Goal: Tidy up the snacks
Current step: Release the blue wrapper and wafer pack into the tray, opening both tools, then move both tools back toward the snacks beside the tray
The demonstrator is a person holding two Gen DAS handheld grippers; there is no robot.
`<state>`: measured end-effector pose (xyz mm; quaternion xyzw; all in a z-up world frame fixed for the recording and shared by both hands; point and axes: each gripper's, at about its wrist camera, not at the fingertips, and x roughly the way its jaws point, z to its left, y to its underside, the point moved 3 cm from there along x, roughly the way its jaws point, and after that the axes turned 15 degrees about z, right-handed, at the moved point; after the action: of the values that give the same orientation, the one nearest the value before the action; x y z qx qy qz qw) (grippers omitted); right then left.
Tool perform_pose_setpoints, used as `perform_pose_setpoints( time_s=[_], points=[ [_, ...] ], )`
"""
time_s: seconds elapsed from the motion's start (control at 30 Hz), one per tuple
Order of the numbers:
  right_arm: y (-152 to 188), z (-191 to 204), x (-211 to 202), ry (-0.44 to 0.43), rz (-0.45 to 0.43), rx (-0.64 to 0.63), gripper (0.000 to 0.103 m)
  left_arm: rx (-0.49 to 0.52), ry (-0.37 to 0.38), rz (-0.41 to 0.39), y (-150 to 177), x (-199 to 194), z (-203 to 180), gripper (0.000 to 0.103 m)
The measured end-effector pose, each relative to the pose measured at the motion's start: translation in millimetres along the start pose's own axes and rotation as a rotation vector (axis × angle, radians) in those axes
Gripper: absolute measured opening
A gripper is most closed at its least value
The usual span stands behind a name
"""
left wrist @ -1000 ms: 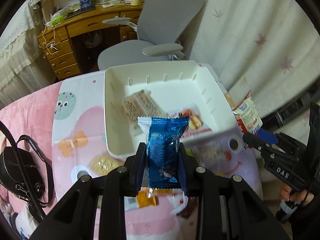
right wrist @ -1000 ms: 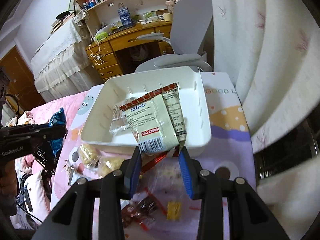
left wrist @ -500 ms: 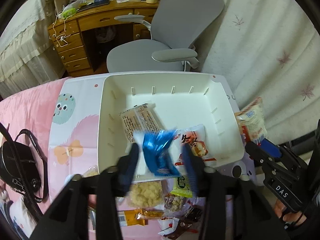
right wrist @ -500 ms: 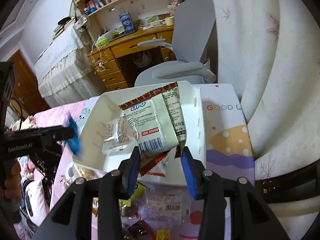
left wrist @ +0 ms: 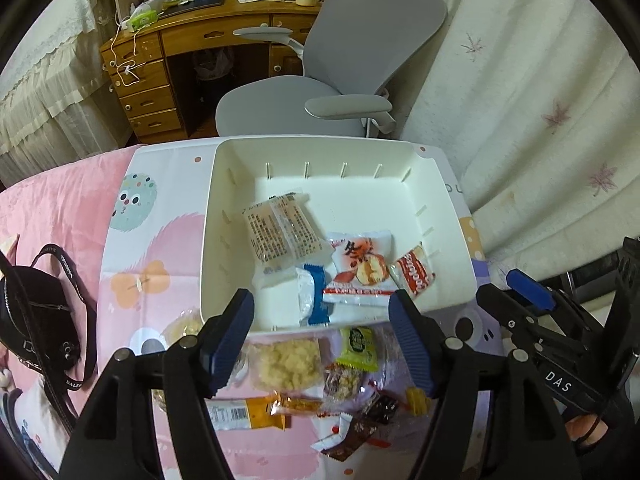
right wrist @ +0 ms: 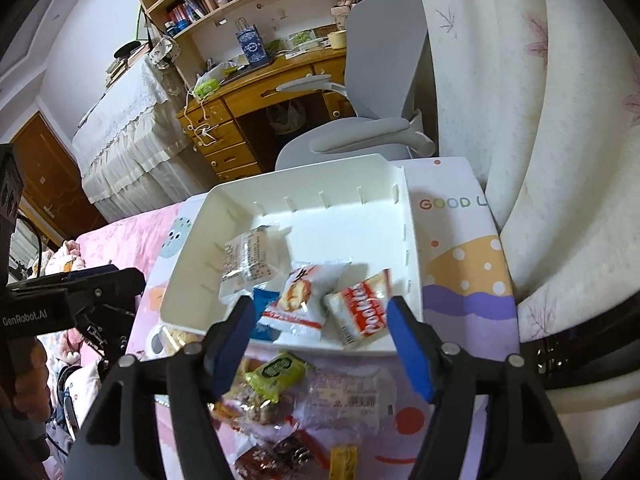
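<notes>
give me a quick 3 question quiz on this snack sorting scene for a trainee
1. True or false: the white bin holds four snack packets.
2. Multiple choice: the green packet lies A) inside the bin, B) outside the bin by its near wall, C) on the grey chair.
3. Short answer: is anything between the fingers of the left tool or the right tool?

Key
1. True: a clear printed packet, a blue packet, a white packet with an orange picture and a red-and-white packet.
2. B.
3. No; both sets of jaws are opening with nothing gripped, above the loose snack pile.
</notes>
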<state>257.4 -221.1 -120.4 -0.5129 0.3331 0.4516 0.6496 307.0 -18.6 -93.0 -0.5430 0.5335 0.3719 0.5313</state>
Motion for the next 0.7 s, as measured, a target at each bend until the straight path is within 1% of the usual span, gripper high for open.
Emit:
perform_pose_setpoints(
  time_s=[0.1, 0.37, 0.47, 0.7],
  points=[
    [10.3, 4.9, -7.3, -0.002, -0.01, 0.013, 0.081, 0.012, 0.009, -0.004, 13.2, -6.0, 1.6, 0.069],
    [47.5, 18.2, -19.3, 0.052, -0.012, 0.069, 0.088, 0.045, 0.032, 0.002, 55.7, -16.3, 13.4, 0.069],
    [66.6, 24.4, -22.0, 0.047, -0.007, 0.089, 0.088, 0.061, 0.041, 0.004, 74.4, -20.4, 18.8, 0.069],
    [112.9, 38.7, -28.1, 0.08, -0.026, 0.141, 0.088, 0.115, 0.067, 0.014, 117.8, -23.9, 27.4, 0.07]
  ],
)
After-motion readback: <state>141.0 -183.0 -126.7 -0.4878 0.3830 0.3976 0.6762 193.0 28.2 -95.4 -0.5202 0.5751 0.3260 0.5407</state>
